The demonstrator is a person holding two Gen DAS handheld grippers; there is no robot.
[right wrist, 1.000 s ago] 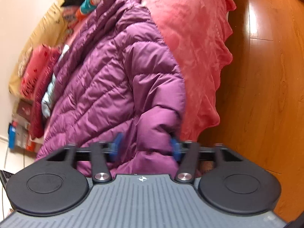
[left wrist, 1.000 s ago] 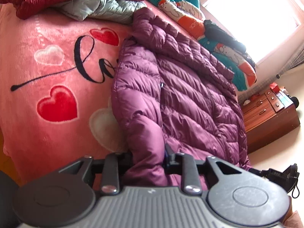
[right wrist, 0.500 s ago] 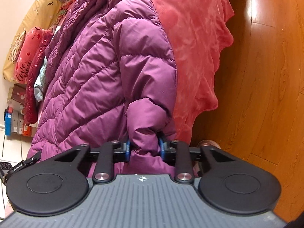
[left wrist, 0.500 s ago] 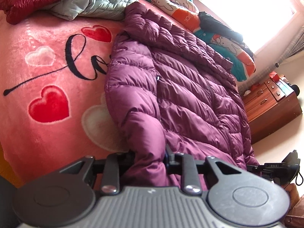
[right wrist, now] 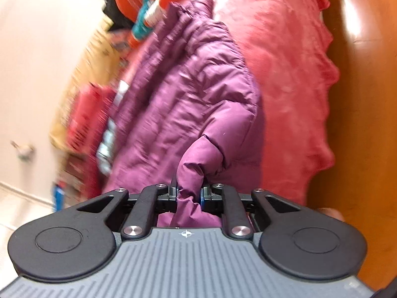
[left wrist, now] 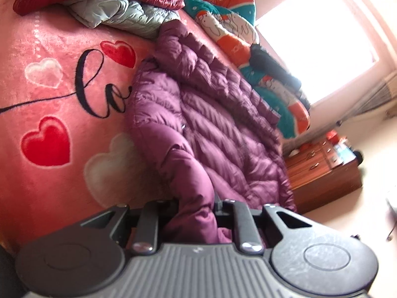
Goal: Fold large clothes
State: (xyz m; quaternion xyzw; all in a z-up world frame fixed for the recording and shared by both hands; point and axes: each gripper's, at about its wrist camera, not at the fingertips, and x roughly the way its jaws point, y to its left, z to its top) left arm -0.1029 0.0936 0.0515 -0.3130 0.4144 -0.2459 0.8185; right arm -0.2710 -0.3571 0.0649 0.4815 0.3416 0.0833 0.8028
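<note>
My left gripper (left wrist: 196,204) had a pale grey ribbed body across the bottom of its view, flanked by two round black discs, each with a shallow circular recess. The right-hand disc looked scuffed and dusty. Two black link arms ran forward from bright silver screws, and outer black arms had triangular cut-outs. A tiny white mark sat at the body's front edge. My right gripper (right wrist: 189,193) was built the same, its grey ribs running forward to a small white cross-shaped mark, with four silver screws showing on the black linkage. A blue pad edged one of its fingers (right wrist: 202,196).
</note>
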